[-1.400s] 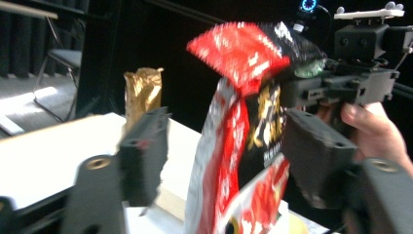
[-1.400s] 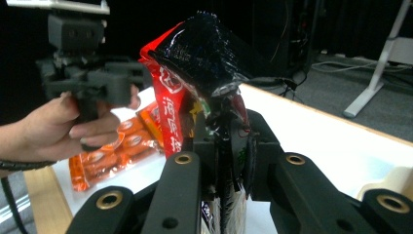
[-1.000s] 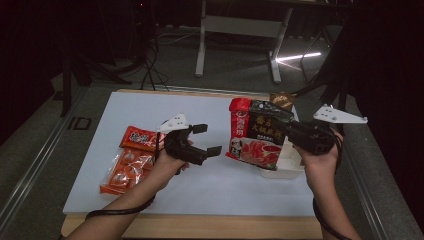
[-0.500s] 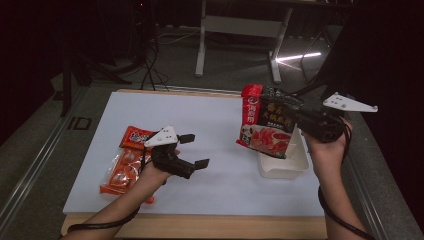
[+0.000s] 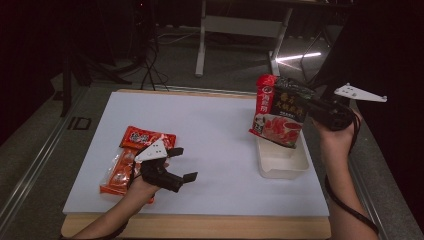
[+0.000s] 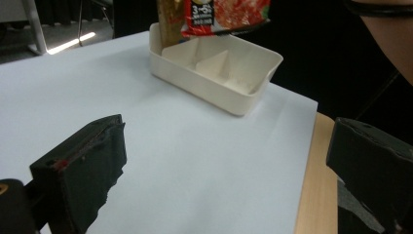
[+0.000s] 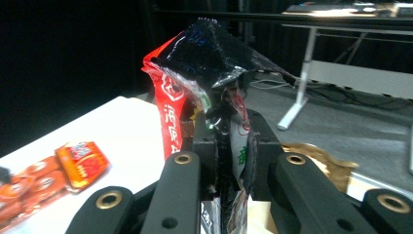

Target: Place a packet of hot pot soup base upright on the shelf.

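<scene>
A person's right gripper [image 5: 312, 107] is holding a red and black snack bag [image 5: 279, 110] in the air above a white divided tray [image 5: 282, 161] at the right side of the table [image 5: 210, 125]. In the right gripper view, the jaws are pinching the crumpled edge of the bag [image 7: 204, 63] tightly between them. The bag's lower edge is hanging just over the tray's far compartment [image 6: 185, 51], without clearly touching it. At the left, the left gripper [image 5: 182, 164] is hovering low over the white table surface with its jaws spread wide and gripping nothing. Just beside that hand, orange snack packets [image 5: 135, 150] are lying flat on the table, well apart from the tray.
</scene>
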{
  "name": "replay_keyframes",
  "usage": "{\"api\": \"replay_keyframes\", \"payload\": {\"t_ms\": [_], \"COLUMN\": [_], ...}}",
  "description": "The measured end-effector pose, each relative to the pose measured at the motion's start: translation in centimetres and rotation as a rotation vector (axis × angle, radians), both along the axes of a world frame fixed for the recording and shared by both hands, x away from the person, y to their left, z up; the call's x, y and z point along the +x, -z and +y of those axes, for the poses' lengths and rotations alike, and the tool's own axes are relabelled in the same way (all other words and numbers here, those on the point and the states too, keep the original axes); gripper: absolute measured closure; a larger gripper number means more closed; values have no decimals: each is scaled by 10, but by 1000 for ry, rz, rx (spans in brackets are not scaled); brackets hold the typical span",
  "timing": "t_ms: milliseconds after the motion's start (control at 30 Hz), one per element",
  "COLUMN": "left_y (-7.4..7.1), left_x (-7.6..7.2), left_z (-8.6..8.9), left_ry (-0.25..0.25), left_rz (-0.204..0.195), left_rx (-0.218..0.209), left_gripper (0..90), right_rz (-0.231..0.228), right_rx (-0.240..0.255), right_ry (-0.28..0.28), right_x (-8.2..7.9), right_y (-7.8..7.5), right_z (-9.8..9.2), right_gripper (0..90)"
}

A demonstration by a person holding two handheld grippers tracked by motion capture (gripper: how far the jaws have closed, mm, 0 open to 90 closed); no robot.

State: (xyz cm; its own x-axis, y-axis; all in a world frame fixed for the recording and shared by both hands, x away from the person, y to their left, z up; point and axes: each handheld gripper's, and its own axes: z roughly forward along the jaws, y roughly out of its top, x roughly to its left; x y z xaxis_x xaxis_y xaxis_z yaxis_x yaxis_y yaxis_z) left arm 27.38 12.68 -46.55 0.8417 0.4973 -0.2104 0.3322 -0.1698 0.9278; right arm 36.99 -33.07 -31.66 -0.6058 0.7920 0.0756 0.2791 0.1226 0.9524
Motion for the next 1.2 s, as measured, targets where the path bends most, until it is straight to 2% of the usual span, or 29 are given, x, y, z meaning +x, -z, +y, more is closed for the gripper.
{"api": "replay_keyframes", "payload": {"t_ms": [33, 100, 333, 400, 500, 867, 1200], "left_y": [2, 6, 14, 15, 22, 30, 36], "left_x": [-4, -8, -20, -22, -26, -25, -24], "left_z": [2, 6, 12, 13, 18, 22, 21], "left_ry": [-1, -12, -18, -18, -24, -42, -39], "left_rz": [2, 9, 23, 23, 45, 39, 50], "left_rx": [9, 23, 28, 33, 24, 21, 23], "left_gripper": [16, 16, 16, 16, 16, 16, 17], "right_rz": [1, 1, 11, 11, 17, 41, 58], "right_rx": [-1, 3, 14, 14, 17, -13, -31], "right_ry": [11, 15, 51, 51, 56, 60, 44], "right_x": [7, 11, 27, 27, 41, 60, 66], "right_y": [4, 7, 22, 22, 33, 52, 67], "right_z": [-7, -12, -27, -27, -34, -35, -33], "right_gripper": [785, 785, 784, 784, 784, 783, 782]}}
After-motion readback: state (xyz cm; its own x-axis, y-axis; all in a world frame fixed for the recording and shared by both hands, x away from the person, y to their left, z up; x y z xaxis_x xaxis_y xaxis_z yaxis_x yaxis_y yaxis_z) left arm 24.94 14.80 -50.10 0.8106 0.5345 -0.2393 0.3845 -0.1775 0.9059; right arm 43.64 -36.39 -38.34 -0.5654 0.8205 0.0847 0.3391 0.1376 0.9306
